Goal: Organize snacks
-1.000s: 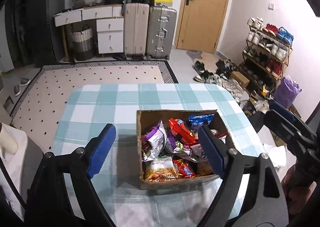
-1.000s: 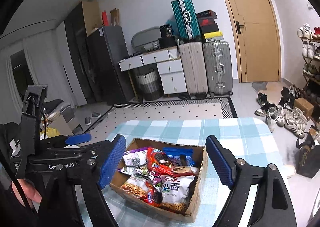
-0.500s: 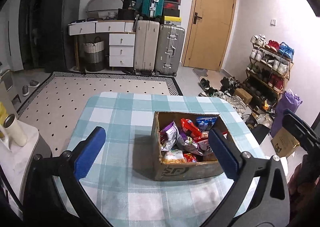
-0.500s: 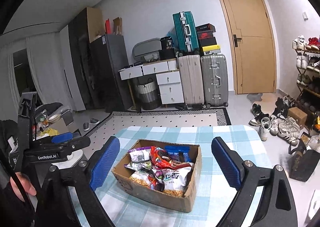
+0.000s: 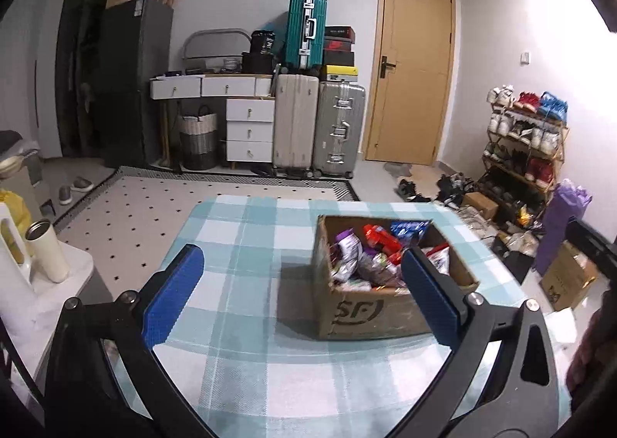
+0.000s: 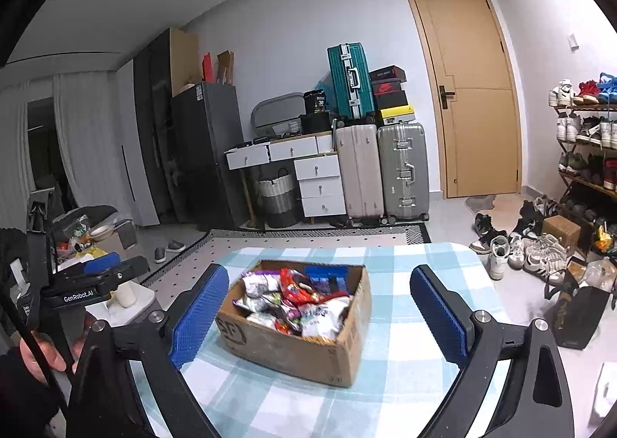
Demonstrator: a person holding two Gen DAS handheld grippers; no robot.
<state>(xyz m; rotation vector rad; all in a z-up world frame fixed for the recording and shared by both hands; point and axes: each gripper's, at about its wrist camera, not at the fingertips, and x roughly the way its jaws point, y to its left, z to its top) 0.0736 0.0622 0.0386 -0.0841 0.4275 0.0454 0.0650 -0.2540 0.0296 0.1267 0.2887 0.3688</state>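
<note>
While both held above checked worktop (image 5: pixel 246 283), left gripper (image 5: pixel 299 289) and right gripper (image 6: pixel 320 307) fingers spread wide, empty. Cardboard box (image 6: pixel 297 349) of snack packets (image 6: pixel 300 295) beyond, long axis running away toward suitcases (image 6: pixel 381 168).

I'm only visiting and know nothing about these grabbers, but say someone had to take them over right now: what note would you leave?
Left gripper: open, empty, held above the table, left of the box.
Right gripper: open, empty, held above the table, facing the box.
Box: cardboard, open-topped, on the checked cloth, full of mixed snack packets.
Done: snacks all sit in the box; none lie loose on the table.
Left: can't tell from this whether more sorting is wanted; neither gripper is touching anything.
</note>
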